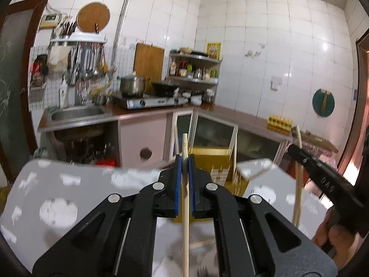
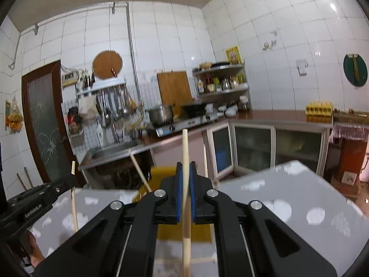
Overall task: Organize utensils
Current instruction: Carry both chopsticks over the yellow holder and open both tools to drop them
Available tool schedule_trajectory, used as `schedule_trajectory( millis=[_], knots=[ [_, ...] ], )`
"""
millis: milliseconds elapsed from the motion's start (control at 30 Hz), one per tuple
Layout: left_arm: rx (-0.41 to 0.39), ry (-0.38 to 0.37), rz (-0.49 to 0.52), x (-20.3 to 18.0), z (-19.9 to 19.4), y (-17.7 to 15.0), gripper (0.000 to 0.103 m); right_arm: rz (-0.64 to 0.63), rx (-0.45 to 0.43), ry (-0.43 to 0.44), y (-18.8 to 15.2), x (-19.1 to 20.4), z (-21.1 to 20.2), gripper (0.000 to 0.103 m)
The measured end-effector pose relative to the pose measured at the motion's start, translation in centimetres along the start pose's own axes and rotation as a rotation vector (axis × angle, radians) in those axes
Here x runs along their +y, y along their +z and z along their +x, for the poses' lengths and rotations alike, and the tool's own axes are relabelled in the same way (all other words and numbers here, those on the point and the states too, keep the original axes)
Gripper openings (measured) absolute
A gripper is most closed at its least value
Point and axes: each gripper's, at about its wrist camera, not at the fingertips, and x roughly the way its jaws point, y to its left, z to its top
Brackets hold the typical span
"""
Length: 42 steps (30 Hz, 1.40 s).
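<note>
My left gripper is shut on a pale wooden chopstick that stands nearly upright between its blue pads. My right gripper is shut on another wooden chopstick, also upright. Each gripper shows in the other's view: the right one at the right edge with its chopstick, the left one at the left edge with its chopstick. A yellow utensil holder with several chopsticks stands just beyond the fingers and also shows in the right wrist view.
A table with a grey cloud-patterned cloth lies under both grippers. Behind are a sink, a stove with a pot, a spice shelf, hanging ladles and a long counter with an egg tray.
</note>
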Motion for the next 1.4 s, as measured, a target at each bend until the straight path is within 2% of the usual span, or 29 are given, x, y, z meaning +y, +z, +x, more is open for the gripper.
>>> schedule_trajectory(
  millis=[233, 400, 567, 733, 900, 1067, 1267, 1400],
  knots=[
    [-0.179, -0.003, 0.03, -2.2, 1.9, 6.6, 0.004, 0.014, -0.175, -0.035, 4.8, 1.1, 3.6, 0.006],
    [-0.24, -0.009, 0.006, -2.8, 5.9, 9.6, 0.004, 0.017, -0.274, -0.043, 6.7, 1.6, 6.2, 0.006],
    [-0.267, -0.014, 0.028, -3.6, 9.9, 10.1, 0.004, 0.023, -0.335, -0.042, 7.4, 1.7, 8.9, 0.006],
    [-0.223, -0.013, 0.045, -3.2, 14.5, 7.7, 0.004, -0.005, -0.352, -0.06, 6.0, 2.1, 11.3, 0.006],
    [-0.168, -0.005, 0.014, -1.8, 17.3, 5.5, 0.004, -0.021, -0.315, -0.07, 4.4, 2.3, 13.1, 0.006],
    [-0.149, 0.016, 0.022, -1.2, 18.2, 4.3, 0.004, -0.036, -0.286, -0.072, 3.8, 2.6, 14.2, 0.006],
    [-0.097, 0.007, 0.005, -0.2, 18.7, 3.5, 0.006, -0.085, -0.172, -0.084, 2.7, 3.0, 15.5, 0.006],
    [-0.041, 0.019, 0.003, 0.7, 17.9, 2.6, 0.04, -0.091, -0.041, -0.099, 1.6, 2.2, 15.5, 0.007]
  ],
)
